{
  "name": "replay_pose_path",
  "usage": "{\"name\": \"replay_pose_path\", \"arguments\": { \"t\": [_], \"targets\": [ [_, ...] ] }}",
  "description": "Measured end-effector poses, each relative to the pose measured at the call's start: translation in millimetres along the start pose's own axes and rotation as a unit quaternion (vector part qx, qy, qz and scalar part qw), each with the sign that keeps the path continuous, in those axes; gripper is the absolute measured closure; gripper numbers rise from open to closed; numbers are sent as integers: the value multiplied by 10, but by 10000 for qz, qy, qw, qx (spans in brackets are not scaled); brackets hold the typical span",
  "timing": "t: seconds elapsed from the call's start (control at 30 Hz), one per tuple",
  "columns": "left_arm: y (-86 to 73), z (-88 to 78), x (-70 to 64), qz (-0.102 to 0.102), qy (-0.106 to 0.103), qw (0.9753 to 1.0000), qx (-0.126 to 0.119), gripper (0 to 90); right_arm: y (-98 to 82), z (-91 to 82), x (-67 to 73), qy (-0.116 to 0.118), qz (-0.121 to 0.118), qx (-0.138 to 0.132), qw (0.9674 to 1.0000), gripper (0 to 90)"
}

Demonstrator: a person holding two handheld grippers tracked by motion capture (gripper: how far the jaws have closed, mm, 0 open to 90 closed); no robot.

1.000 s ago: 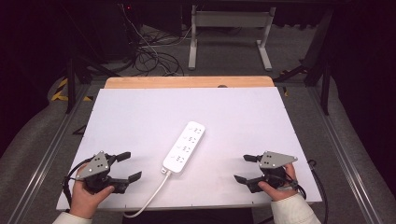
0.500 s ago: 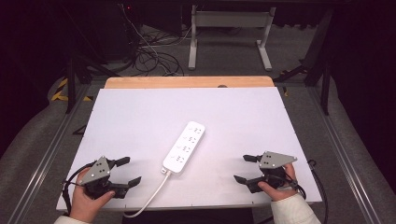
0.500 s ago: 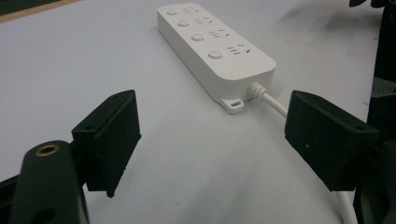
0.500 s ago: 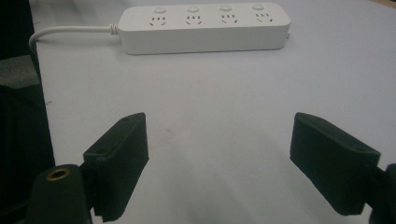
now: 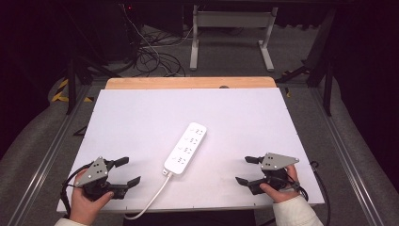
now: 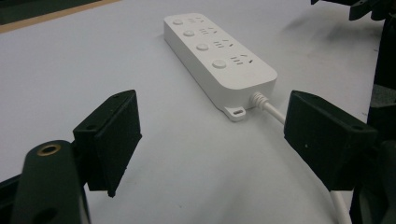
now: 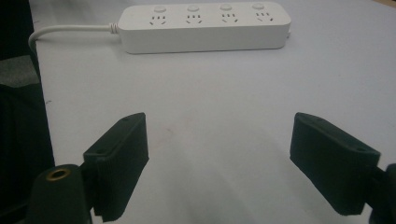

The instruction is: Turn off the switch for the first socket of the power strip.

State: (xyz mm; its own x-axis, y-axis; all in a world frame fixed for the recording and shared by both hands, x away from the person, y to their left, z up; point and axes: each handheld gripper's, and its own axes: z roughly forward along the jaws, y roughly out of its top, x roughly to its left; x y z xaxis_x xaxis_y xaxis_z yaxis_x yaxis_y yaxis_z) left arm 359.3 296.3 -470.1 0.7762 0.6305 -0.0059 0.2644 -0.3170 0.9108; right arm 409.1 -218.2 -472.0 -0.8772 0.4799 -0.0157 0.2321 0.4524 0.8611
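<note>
Strip (image 5: 185,149) lay mid-table, untouched, between our 2 grippers. Our left gripper (image 5: 125,171) had slid slightly toward the near edge, jaws apart; the right (image 5: 246,170) held, also apart: no approach begun.

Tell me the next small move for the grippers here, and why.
Probably bring the left gripper forward toward the power strip: both grippers stand open and empty, apart from it, and its cord end points toward that side.
</note>
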Motion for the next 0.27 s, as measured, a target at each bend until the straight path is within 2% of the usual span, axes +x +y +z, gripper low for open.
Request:
{"name": "replay_pose_path", "arguments": {
  "t": [0.07, 0.2, 0.27],
  "targets": [
    [2, -5, 6, 57, 46, 10000, 24, 194, 0, -1, -1, -1, -3, -1, 10000, 204],
    [5, -2, -12, -14, 24, 10000, 24, 206, 0, -1, -2, -6, -3, 3, 10000, 203],
    [7, -4, -5, 25, 58, 10000, 5, 206, 0, -1, -2, -12, 0, 3, 10000, 203]
  ]
}}
